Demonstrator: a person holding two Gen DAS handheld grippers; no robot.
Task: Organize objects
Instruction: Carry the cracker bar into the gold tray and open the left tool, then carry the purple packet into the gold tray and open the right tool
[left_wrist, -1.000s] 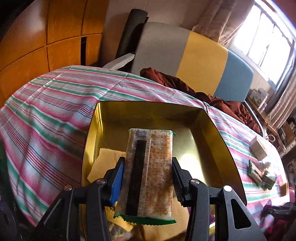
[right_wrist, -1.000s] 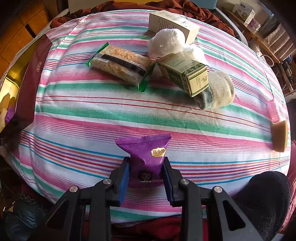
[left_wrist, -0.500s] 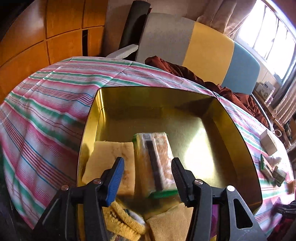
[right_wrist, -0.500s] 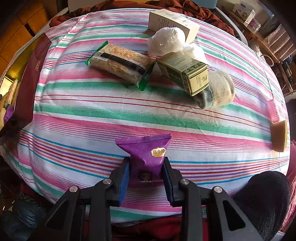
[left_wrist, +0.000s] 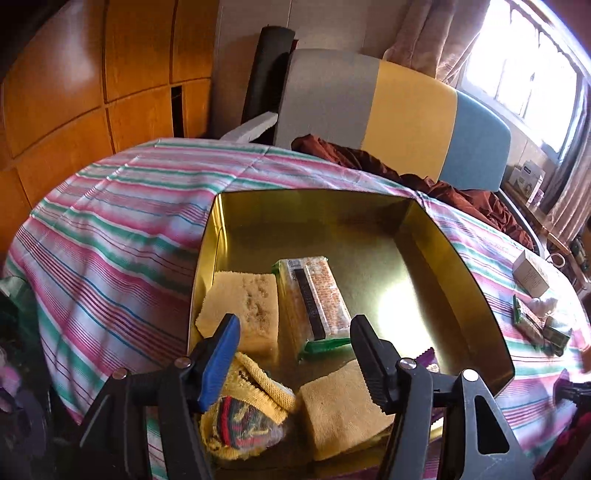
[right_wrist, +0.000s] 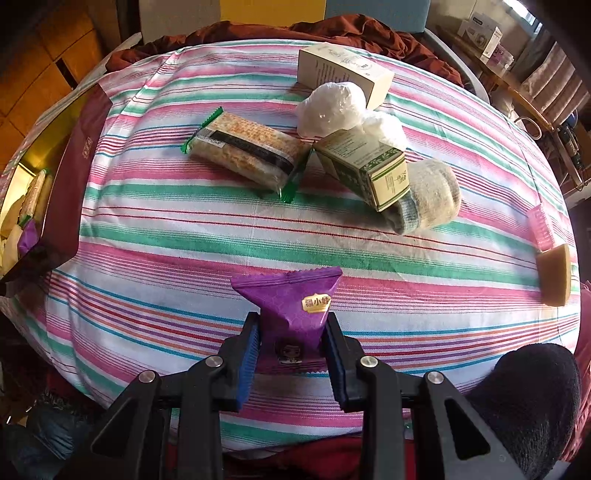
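Note:
A gold tin box (left_wrist: 476, 291) lies open on the striped cloth. Inside it rest a cracker packet (left_wrist: 314, 299), a yellow sponge (left_wrist: 243, 306), a second sponge (left_wrist: 340, 406) and a yellow knitted item (left_wrist: 243, 413). My left gripper (left_wrist: 293, 358) hovers above the tin's near end with its jaws opening; the packet lies free below, pressed by neither pad. My right gripper (right_wrist: 291, 354) is shut on a purple snack packet (right_wrist: 291, 306) above the cloth. Further off lie another cracker packet (right_wrist: 247, 151), a green carton (right_wrist: 365, 166), a white bag (right_wrist: 332, 107), a cream box (right_wrist: 343, 70) and a grey sock (right_wrist: 428, 199).
The tin (right_wrist: 66, 177) shows at the left edge of the right wrist view. A sponge (right_wrist: 554, 273) and a pink comb (right_wrist: 539, 221) lie near the cloth's right edge. A black sock (right_wrist: 528, 402) sits at lower right. A striped chair back (left_wrist: 399, 118) and brown cloth (left_wrist: 369, 162) stand behind.
My left gripper let go of the cracker packet, which dropped into the tin beside the sponge, and its jaws spread wider. The right gripper kept still with the purple packet.

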